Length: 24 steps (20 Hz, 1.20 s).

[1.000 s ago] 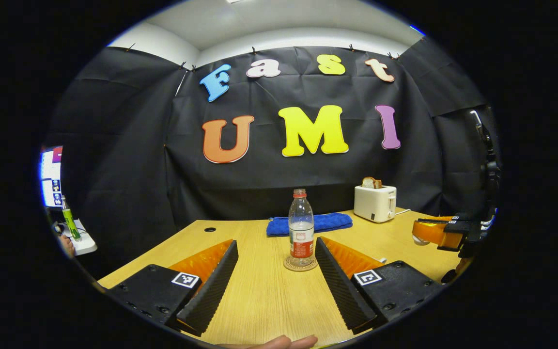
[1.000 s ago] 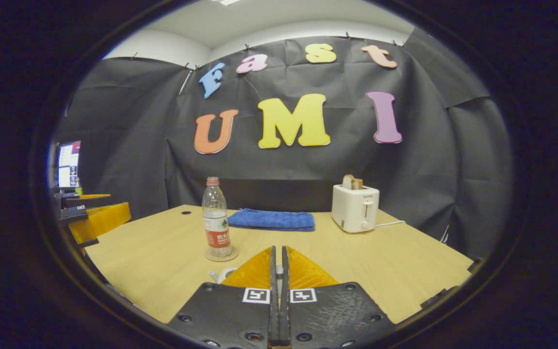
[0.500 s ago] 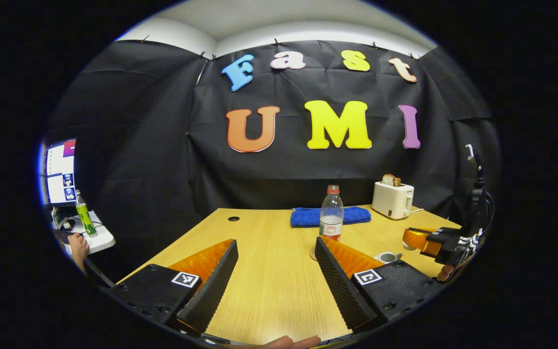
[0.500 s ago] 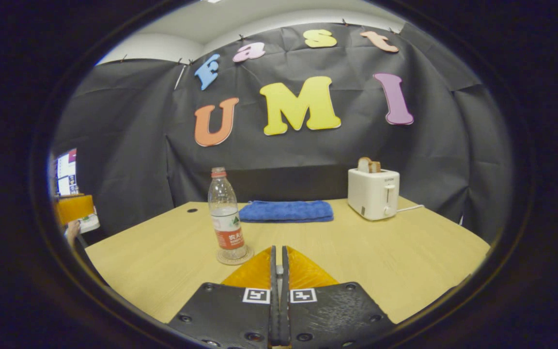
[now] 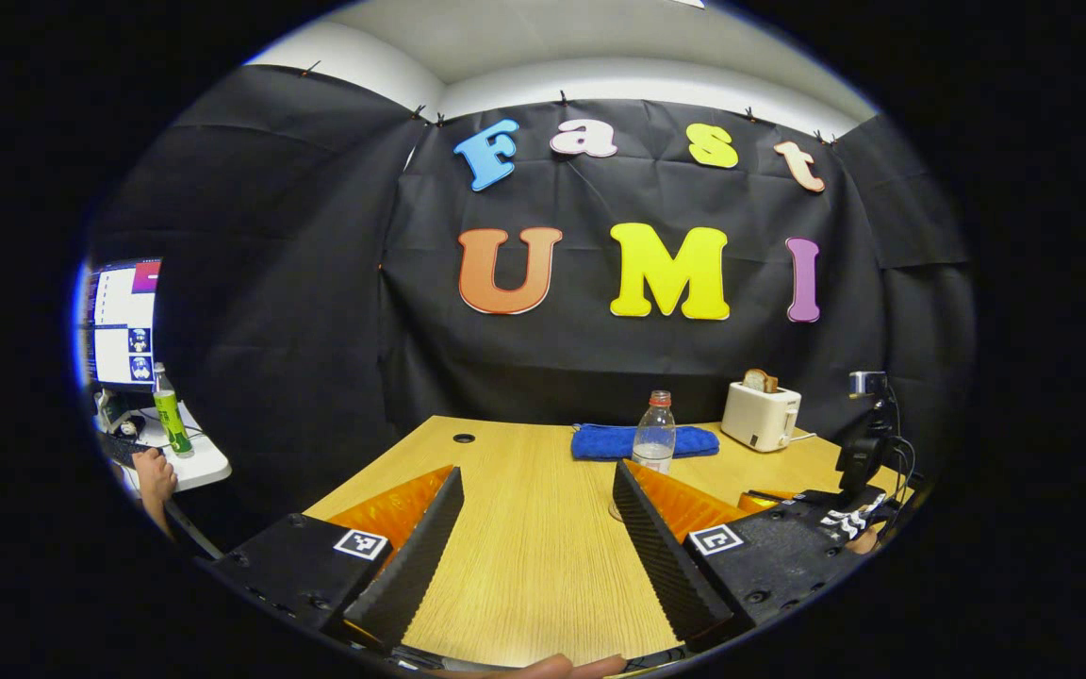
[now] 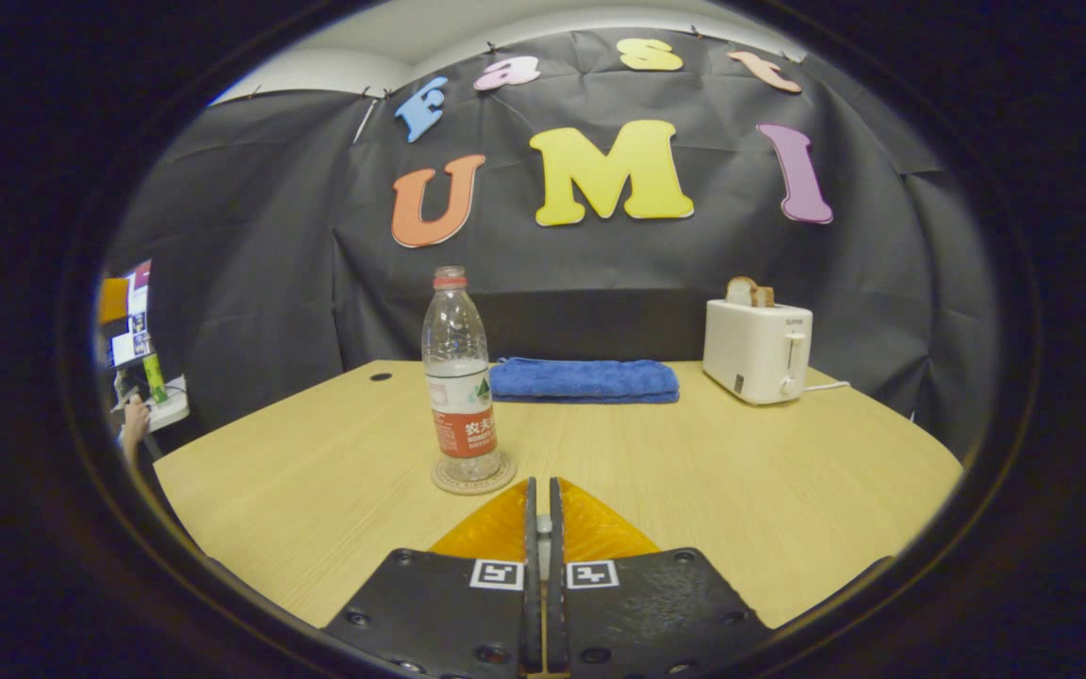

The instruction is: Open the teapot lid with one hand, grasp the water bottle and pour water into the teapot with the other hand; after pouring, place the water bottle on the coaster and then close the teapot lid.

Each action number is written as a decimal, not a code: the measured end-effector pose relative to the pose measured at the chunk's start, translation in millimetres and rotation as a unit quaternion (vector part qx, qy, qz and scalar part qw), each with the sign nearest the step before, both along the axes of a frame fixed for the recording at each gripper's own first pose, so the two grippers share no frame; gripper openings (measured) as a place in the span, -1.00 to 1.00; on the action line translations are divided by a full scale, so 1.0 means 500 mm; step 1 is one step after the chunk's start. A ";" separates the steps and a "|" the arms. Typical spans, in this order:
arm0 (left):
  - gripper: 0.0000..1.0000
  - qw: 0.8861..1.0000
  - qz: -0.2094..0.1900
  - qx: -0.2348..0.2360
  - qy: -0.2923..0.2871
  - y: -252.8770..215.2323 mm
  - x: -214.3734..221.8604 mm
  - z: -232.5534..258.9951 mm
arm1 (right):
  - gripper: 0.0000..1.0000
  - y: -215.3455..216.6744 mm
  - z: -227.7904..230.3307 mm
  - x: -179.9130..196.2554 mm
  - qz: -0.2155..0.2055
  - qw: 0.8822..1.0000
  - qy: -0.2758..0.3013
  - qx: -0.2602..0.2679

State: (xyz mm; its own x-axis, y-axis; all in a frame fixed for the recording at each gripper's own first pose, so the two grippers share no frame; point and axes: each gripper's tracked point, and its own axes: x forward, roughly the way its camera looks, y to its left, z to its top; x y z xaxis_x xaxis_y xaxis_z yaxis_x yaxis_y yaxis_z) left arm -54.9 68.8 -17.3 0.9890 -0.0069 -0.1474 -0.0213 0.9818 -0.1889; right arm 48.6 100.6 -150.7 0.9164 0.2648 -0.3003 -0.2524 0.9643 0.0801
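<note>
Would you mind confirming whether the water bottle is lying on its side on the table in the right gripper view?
No, the water bottle stands upright on the round coaster, with its cap on top.

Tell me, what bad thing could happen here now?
The water bottle stands tall on a small coaster, so a bump from the open left gripper nearby might tip it. The right gripper has its fingers nearly together on something small I can't make out; if that is the lid, it might slip and drop.
</note>
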 end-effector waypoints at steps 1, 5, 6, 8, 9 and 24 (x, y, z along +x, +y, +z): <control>0.99 1.000 -0.006 -0.002 -0.003 -0.007 -0.002 0.005 | -0.96 -0.001 0.001 0.006 -0.004 1.000 0.001 -0.001; 1.00 1.000 -0.023 0.005 -0.006 -0.027 -0.002 0.007 | -0.96 -0.003 -0.002 0.016 -0.008 1.000 0.003 -0.001; 1.00 1.000 -0.024 0.006 -0.005 -0.028 -0.002 0.005 | -0.96 -0.002 -0.004 0.015 -0.008 1.000 0.003 -0.002; 0.90 1.000 -0.025 0.006 -0.001 -0.031 0.000 0.002 | -0.96 0.000 -0.005 0.016 -0.007 1.000 0.003 -0.006; 0.99 1.000 -0.027 0.006 0.001 -0.033 -0.001 -0.003 | -0.96 0.002 -0.005 0.015 -0.005 1.000 0.002 -0.009; 1.00 0.999 -0.031 0.018 0.012 -0.046 0.009 -0.020 | -0.26 -0.002 0.043 -0.048 0.020 0.999 -0.025 -0.025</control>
